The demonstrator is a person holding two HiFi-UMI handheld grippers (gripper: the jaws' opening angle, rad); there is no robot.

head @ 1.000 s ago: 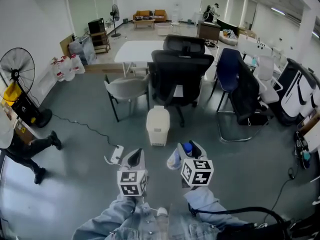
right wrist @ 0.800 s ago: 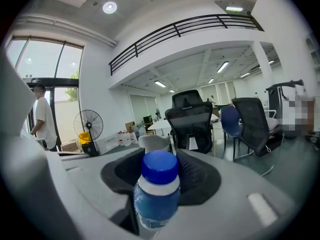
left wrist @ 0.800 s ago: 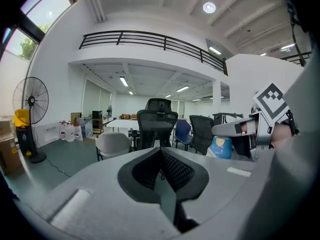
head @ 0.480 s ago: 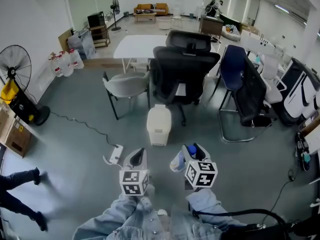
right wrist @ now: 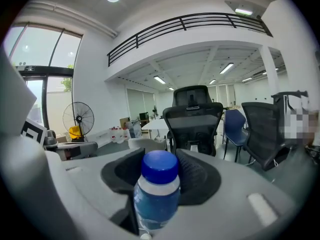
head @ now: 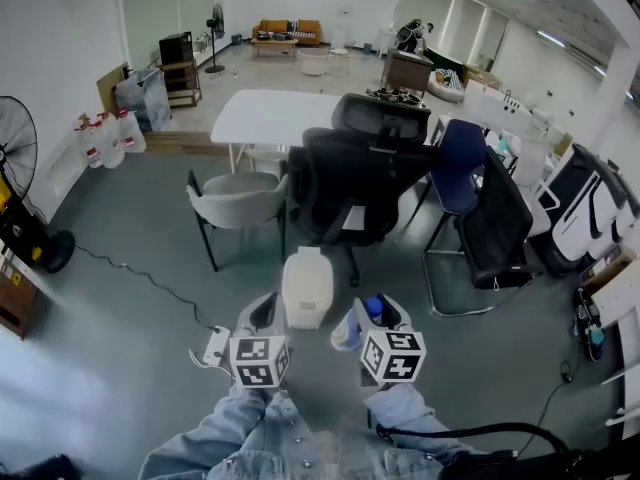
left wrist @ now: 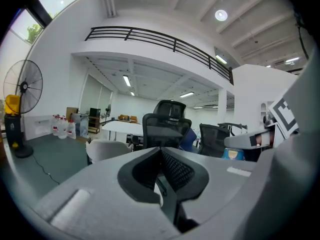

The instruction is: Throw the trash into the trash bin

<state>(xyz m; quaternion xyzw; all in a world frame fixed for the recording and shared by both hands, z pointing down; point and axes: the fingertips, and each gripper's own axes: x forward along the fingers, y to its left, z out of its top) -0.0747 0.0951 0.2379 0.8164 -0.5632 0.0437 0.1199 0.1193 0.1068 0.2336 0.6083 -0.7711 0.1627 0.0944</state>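
Observation:
A white lidded trash bin (head: 306, 286) stands on the grey floor, just ahead of both grippers in the head view. My right gripper (head: 372, 313) is shut on a clear plastic bottle (right wrist: 157, 189) with a blue cap and blue label; the bottle stands upright between the pads. My left gripper (head: 266, 314) is just left of the bin, with its jaws together and nothing seen in them. In the left gripper view the left gripper (left wrist: 161, 151) points at the office chairs, and the bin is hidden from the right gripper view.
Two black office chairs (head: 350, 173) stand right behind the bin, a grey chair (head: 235, 198) to their left, a blue chair (head: 462, 163) to the right. A white table (head: 275, 113) is farther back. A power strip (head: 216, 345) with its cable lies on the floor beside my left gripper.
Both grippers have moved forward toward the bin, which now sits much closer between them. The person walking at the left has gone out of view. The bottle stays gripped.

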